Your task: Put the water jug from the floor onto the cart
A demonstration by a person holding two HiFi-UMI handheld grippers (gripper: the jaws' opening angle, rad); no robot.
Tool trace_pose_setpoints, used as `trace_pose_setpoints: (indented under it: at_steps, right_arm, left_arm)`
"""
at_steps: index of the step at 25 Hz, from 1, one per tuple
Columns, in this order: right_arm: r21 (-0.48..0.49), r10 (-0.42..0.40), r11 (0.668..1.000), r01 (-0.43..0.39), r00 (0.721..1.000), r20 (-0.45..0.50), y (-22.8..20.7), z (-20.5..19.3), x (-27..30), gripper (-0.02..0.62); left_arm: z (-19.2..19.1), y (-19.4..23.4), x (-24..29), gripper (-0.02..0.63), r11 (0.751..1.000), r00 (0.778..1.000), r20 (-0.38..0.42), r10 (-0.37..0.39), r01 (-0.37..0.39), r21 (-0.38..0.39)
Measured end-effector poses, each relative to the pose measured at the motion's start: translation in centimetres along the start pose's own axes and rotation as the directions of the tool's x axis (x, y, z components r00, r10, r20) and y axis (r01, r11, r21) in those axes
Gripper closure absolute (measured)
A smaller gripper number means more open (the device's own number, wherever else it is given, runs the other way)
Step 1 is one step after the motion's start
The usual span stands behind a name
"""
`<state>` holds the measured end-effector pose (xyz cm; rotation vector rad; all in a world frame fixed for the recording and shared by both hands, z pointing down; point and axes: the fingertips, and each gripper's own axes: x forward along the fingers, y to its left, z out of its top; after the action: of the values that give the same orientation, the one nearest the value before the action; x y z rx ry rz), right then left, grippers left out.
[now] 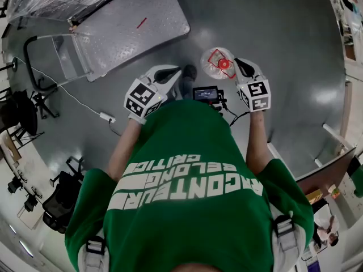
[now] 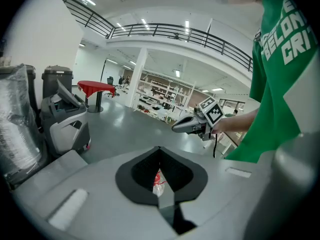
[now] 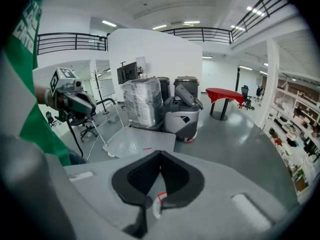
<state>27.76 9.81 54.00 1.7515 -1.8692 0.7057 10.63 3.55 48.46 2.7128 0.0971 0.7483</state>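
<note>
The flat grey metal platform cart point(image 1: 133, 21) sits far left, with its tubular handle at the left end and a small red mark on its deck. The left claw point(image 1: 174, 72) is pressed together at the tips, pinching nothing, above the floor. Just right of it, the clear plastic water jug with a red cap point(image 1: 218, 63) stands on the glossy grey floor point(image 1: 283, 33), apart from the cart's near edge. The right claw point(image 1: 241, 67) is likewise pressed together and empty, seemingly just beside the jug. Open floor spreads to the right.
</note>
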Motion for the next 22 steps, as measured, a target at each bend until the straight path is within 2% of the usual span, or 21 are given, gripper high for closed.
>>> trace_pose_setpoints:
  at_steps: [4, 13, 16, 20, 22]
  right_arm:
    - [0.043, -0.001, 0.999, 0.003, 0.999, -0.046, -0.9, -1.8, 1.3, 0.603]
    - [0.132, -0.016, 0.991, 0.030, 0.994, -0.105, -3.4, -5.8, 4.4, 0.603]
    - [0.149, -0.015, 0.988, 0.035, 0.991, -0.132, -5.1, -8.5, 6.1, 0.603]
    - [0.192, -0.015, 0.980, 0.049, 0.984, -0.177, -6.3, -13.7, 9.9, 0.601]
    - [0.200, 0.002, 0.979, 0.043, 0.975, -0.220, -6.6, -16.7, 12.6, 0.575]
  left_arm:
    - [-0.2, 0.1, 1.4, 0.594, 0.999, 0.999, -0.017, -0.040, 0.040, 0.004]
    - [-1.0, 1.5, 4.8, 0.595, 0.989, 0.983, -0.120, -0.136, 0.141, 0.033]
    - [-1.6, 2.1, 6.6, 0.595, 0.984, 0.977, -0.135, -0.167, 0.173, 0.030]
    - [-4.7, 3.9, 8.5, 0.595, 0.976, 0.960, -0.177, -0.215, 0.217, -0.007]
    - [-6.2, 5.0, 9.7, 0.595, 0.972, 0.952, -0.201, -0.232, 0.233, -0.020]
